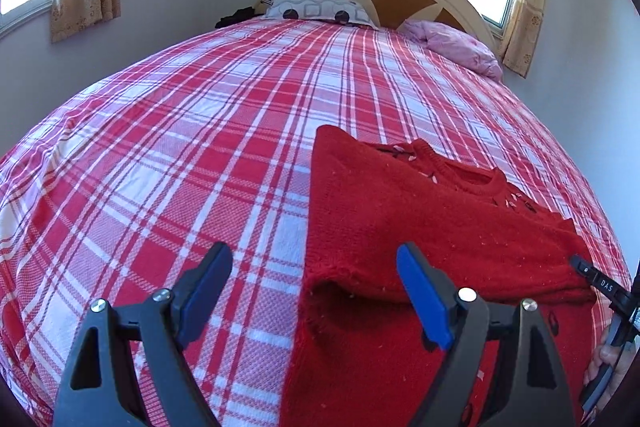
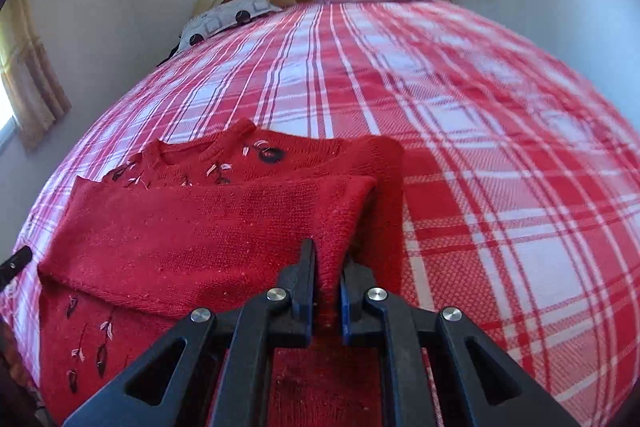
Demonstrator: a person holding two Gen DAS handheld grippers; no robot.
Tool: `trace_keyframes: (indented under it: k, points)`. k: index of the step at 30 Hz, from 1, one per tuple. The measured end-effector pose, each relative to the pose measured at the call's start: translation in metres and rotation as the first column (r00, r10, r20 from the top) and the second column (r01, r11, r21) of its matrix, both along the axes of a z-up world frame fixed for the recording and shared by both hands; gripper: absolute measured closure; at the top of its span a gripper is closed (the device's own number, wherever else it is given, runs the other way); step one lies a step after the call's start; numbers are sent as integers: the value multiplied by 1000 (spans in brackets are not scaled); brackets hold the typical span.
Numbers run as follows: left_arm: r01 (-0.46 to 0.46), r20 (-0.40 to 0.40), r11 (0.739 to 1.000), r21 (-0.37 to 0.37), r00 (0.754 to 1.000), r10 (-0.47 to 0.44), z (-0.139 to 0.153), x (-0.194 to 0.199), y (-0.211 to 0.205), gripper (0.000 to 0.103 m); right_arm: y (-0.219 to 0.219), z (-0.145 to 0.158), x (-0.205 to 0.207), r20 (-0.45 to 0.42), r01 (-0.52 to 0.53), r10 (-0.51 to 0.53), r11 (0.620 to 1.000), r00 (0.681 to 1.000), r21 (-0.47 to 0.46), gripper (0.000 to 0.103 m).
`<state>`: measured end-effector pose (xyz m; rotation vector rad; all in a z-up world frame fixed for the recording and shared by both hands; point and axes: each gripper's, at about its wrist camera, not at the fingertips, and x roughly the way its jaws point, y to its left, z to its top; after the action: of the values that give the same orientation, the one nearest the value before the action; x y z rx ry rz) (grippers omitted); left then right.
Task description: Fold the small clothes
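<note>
Red knit sweater (image 2: 192, 227), sleeve folded across

- The left gripper (image 1: 314, 293) was built from matte black arms with triangular cut-outs, joined by round silver screws.
- Its fingers (image 1: 424, 301) were faced with blue pads.
- The right gripper (image 2: 327, 291) was made alike: black arms, silver screws, blue pads.
- White "DAS" lettering was seen on its black body.
</note>
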<state>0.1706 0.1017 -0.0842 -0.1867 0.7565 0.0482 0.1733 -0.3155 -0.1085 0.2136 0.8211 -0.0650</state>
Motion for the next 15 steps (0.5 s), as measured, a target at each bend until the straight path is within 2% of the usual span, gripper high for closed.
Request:
trace_keyframes:
  k: [6, 8, 11, 15]
  points:
    - [7, -5, 1000, 19, 1000, -6, 1, 13, -9, 16, -3, 17, -9, 26, -20, 20, 1000, 999, 8, 88]
    - [17, 14, 999, 32, 1000, -17, 7, 17, -14, 16, -4, 31, -20, 87, 17, -16, 1000, 996, -6, 83]
    - [30, 36, 999, 45, 999, -32, 13, 29, -23, 16, 5, 47, -25, 157, 42, -29, 996, 987, -79, 82]
    - [-16, 2, 992, 122, 1000, 16, 4, 62, -32, 16, 24, 41, -2, 123, -30, 47, 990, 991, -139, 82]
